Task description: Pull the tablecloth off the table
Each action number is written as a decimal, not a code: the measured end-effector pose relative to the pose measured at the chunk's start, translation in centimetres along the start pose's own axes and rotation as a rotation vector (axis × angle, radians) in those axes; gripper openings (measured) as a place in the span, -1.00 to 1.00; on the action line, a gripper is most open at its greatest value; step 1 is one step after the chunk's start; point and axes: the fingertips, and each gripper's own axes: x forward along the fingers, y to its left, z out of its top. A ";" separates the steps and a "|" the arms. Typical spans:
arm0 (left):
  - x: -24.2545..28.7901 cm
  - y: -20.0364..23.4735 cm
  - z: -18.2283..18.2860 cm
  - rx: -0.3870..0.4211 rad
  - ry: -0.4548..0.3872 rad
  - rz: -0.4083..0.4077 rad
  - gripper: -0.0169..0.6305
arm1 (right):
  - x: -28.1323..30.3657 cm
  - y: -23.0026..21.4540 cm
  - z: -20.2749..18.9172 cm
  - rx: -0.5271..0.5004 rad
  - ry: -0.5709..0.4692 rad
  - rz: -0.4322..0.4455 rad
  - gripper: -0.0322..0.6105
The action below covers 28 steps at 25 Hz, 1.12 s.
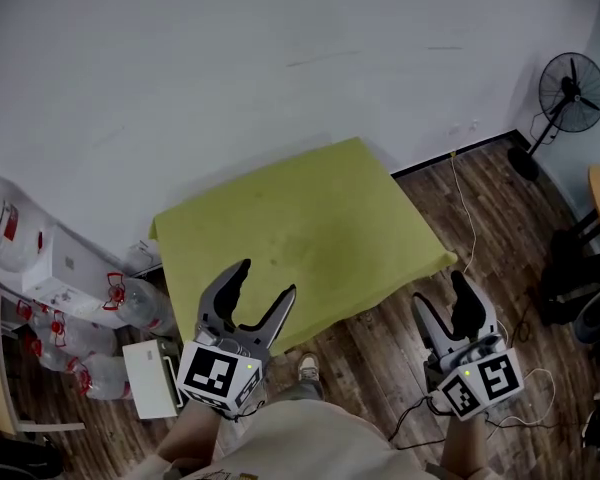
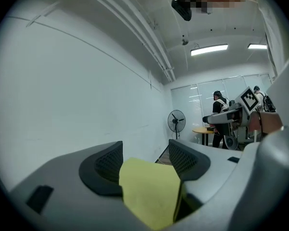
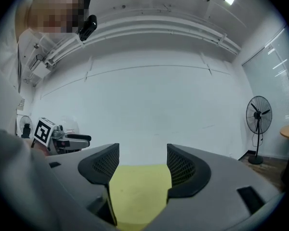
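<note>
Tablecloth (image 1: 310, 233) ahead of parted fingers (image 1: 228, 286)

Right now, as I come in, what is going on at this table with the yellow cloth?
A person holds two tools above a yellow-green tablecloth, which lies spread out, not yet pulled off. The left hand-held gripper hangs over the cloth's near edge, the right hand-held gripper off its near right corner. Both have their jaws apart and grip nothing.
</note>
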 end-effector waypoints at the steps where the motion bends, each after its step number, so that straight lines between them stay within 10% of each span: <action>1: 0.8 0.9 -0.4 0.001 0.009 -0.007 -0.03 | 1.4 0.0 -0.3 0.000 0.018 0.009 0.09; 15: 7.9 10.5 -7.0 -0.049 0.144 -0.041 0.00 | 15.2 -1.3 -3.8 0.052 0.145 0.053 0.09; 28: 12.0 10.3 -10.8 -0.077 0.218 -0.032 0.09 | 20.2 -6.4 -9.2 0.130 0.249 0.094 0.11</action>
